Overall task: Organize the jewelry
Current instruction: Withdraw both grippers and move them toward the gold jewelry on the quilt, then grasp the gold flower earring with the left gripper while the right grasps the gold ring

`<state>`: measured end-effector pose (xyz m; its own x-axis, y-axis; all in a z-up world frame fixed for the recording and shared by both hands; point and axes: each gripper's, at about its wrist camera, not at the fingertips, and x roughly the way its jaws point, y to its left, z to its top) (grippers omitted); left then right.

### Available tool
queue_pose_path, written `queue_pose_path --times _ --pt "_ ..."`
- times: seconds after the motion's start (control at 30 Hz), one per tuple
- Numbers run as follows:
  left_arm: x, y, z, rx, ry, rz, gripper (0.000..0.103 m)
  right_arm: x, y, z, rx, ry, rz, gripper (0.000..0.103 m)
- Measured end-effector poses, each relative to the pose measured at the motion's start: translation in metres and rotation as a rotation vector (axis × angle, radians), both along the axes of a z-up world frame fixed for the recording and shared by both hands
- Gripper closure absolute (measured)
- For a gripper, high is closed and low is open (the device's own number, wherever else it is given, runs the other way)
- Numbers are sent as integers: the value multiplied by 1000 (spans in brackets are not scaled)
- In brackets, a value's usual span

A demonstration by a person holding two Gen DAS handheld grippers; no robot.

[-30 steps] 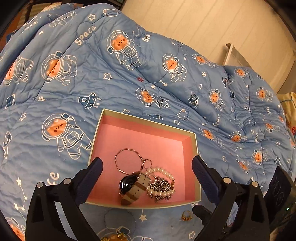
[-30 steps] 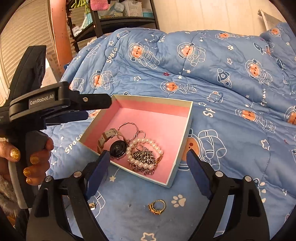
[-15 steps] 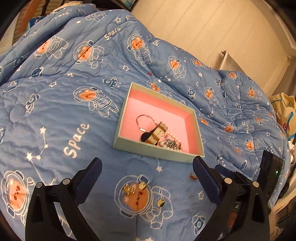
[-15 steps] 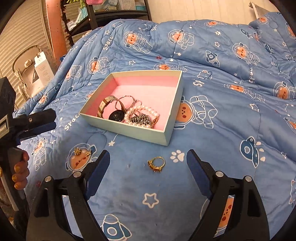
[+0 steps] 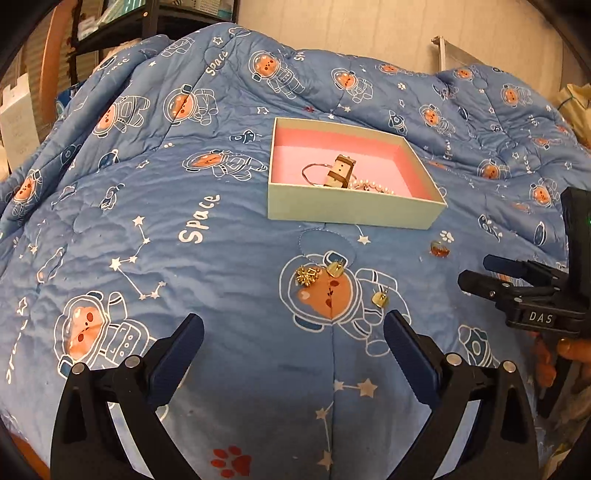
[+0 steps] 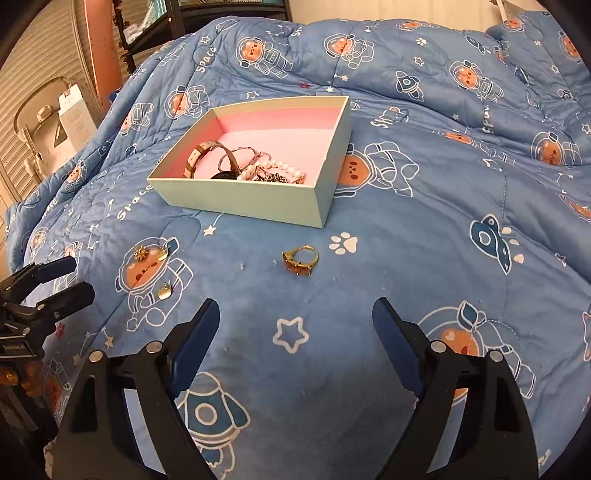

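A pale green box (image 5: 351,212) (image 6: 240,199) with a pink lining sits on the blue quilt and holds a watch (image 6: 201,157), a pearl bracelet (image 6: 273,168), a chain and a thin bangle. In front of it lie a gold ring (image 6: 301,258) (image 5: 439,249), a gold snowflake earring (image 5: 307,275) (image 6: 141,254) and two small gold earrings (image 5: 335,269) (image 5: 379,298). My left gripper (image 5: 293,334) is open and empty, just short of the earrings. My right gripper (image 6: 295,319) is open and empty, just short of the ring.
The blue astronaut quilt (image 5: 184,240) covers the whole bed. A dark shelf unit (image 6: 207,14) and a white box (image 6: 75,114) stand beyond the bed's far left. A hand (image 5: 569,350) holds the right gripper's handle at the right edge.
Both grippers have pulled back from the box and sunk toward the quilt. The loose earrings and ring now lie in front of the open jaws instead of below them.
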<state>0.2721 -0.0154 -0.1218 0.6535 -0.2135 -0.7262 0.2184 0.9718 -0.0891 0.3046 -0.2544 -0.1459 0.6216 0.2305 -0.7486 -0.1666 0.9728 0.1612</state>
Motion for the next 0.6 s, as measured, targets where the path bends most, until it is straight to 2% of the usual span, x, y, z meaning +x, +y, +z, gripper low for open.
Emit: queue_pose_path --times 0.27,0.33,0.43,0.6 --pt "10 -14 -5 51 11 -33 19 6 2 -5 -39 5 11 19" --pt "14 -17 -8 68 20 -43 30 11 3 -7 -41 13 15 26" --pt "20 -19 -12 77 36 -45 37 17 6 -9 -58 20 24 34" --pt "30 -13 -20 53 69 -16 47 27 10 -13 -67 36 20 40"
